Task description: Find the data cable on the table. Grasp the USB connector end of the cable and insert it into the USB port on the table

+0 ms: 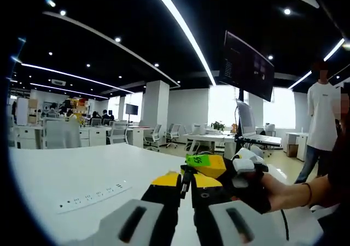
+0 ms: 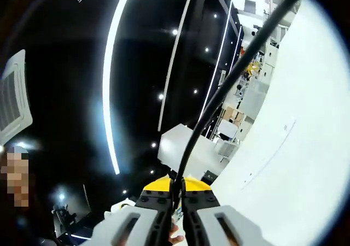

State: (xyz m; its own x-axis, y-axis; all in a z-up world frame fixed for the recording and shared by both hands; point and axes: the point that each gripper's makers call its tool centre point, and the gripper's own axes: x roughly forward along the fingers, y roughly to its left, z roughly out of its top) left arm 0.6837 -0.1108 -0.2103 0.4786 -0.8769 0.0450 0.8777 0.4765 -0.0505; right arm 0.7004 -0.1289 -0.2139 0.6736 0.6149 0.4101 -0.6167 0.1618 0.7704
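Right gripper view: right tongs point(image 2: 176, 190) pinch thin black cable point(image 2: 219, 98) (smooth, round).

The socket strip point(image 1: 94, 195) lies on the table point(image 1: 60, 167), left of the left tool point(image 1: 187, 181).

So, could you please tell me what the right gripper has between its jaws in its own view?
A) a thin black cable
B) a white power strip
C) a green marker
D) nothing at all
A: in the right gripper view the right gripper is shut on a thin black cable, which runs up from between its yellow-tipped jaws towards the top of the picture.
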